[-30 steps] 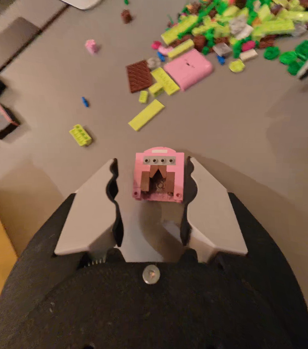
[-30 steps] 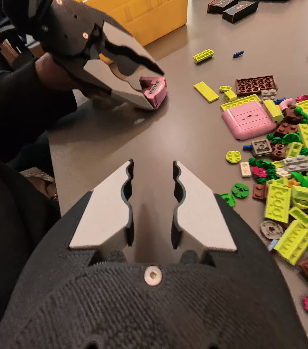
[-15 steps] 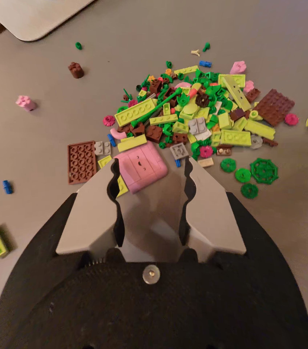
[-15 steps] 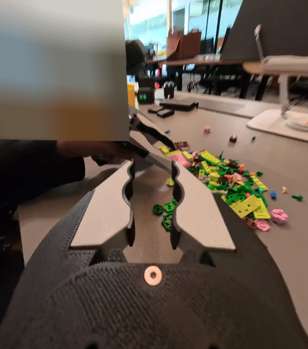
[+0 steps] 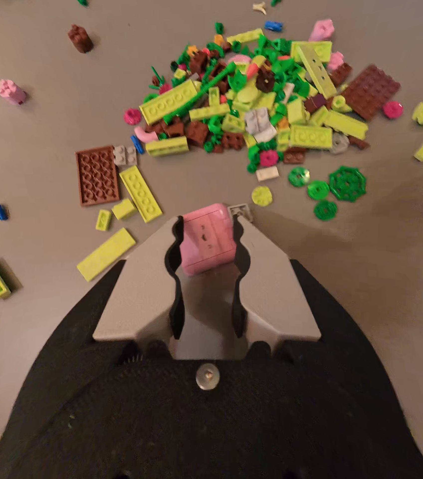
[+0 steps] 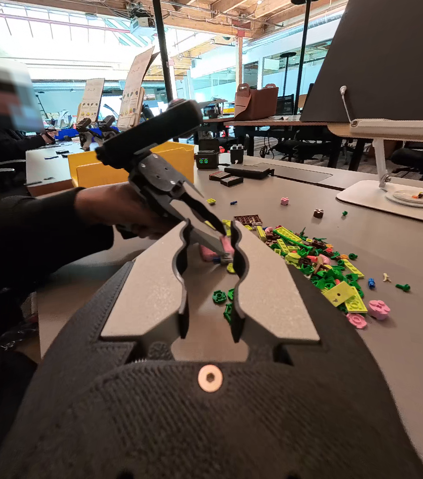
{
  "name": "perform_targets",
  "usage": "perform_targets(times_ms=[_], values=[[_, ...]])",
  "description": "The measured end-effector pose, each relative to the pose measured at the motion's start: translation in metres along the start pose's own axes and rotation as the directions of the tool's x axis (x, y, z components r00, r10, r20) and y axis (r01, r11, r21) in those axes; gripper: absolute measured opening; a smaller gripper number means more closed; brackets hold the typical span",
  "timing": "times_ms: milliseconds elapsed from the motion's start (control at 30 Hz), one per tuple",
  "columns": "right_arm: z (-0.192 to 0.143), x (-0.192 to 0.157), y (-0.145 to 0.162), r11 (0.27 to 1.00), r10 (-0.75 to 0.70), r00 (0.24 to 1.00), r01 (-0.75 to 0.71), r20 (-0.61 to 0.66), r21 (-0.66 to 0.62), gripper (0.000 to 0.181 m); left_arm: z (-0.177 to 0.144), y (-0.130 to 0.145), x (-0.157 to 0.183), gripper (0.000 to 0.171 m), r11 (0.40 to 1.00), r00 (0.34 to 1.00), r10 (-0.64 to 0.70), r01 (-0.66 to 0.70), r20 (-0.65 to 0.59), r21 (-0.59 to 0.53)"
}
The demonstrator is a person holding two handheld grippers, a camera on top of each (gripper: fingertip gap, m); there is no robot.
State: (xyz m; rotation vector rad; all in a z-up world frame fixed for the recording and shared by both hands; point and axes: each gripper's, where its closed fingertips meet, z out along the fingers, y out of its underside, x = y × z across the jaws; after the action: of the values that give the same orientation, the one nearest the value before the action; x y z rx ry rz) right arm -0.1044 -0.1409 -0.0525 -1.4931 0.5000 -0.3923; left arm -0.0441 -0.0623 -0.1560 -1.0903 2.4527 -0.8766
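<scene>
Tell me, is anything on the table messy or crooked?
Yes. The toy bricks lie spilled in a loose heap, with strays scattered across the grey table. The pink rounded piece sits tilted between the left gripper fingers.

left claw (image 5: 207, 225) now straddling pink rounded block (image 5: 206, 245)

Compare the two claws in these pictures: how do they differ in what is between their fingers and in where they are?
The left claw has the pink rounded block between its fingers, low at the table; the right claw has nothing between its fingers. The left claw is at the edge of the brick pile; the right claw is held above the table, looking toward the left one. Both are open, with grey wavy fingers on black bodies.
</scene>
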Motion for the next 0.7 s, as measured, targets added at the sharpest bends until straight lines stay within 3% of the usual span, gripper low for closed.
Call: perform_targets(times_ms=[67,267,433,500,567,633,700], values=[[0.000,0.001,0.000,1.000,0.004,1.000,-0.004,-0.002,0.002,0.028,-0.011,0.013,0.007,0.032,1.000,1.000,0.017,-0.017,-0.001,-0.020],[0.004,-0.002,0.005,0.999,-0.031,0.999,0.031,-0.010,-0.038,0.028,-0.039,0.056,0.049,0.056,0.993,0.986,0.050,-0.066,-0.156,-0.100],[0.009,-0.004,0.011,0.995,-0.070,0.997,0.069,-0.020,-0.078,0.027,-0.037,0.045,0.025,0.060,0.999,0.999,0.043,-0.043,0.012,0.013],[0.009,-0.004,0.011,0.994,-0.072,0.997,0.070,-0.019,-0.080,0.026,-0.031,0.046,0.020,0.059,0.999,0.999,0.036,-0.036,0.026,-0.011],[0.007,-0.004,0.009,0.995,-0.068,0.997,0.067,-0.021,-0.067,0.026,-0.026,0.043,0.018,0.065,1.000,1.000,0.010,-0.010,0.016,-0.018],[0.006,-0.003,0.008,0.997,-0.060,0.998,0.059,-0.020,-0.057,0.025,-0.022,0.038,0.009,0.088,1.000,0.998,0.008,-0.007,0.054,-0.025],[0.006,-0.004,0.007,0.997,-0.055,0.998,0.054,-0.015,-0.057,0.025,-0.018,0.028,0.006,0.092,0.999,0.994,0.038,-0.037,0.103,-0.010]])
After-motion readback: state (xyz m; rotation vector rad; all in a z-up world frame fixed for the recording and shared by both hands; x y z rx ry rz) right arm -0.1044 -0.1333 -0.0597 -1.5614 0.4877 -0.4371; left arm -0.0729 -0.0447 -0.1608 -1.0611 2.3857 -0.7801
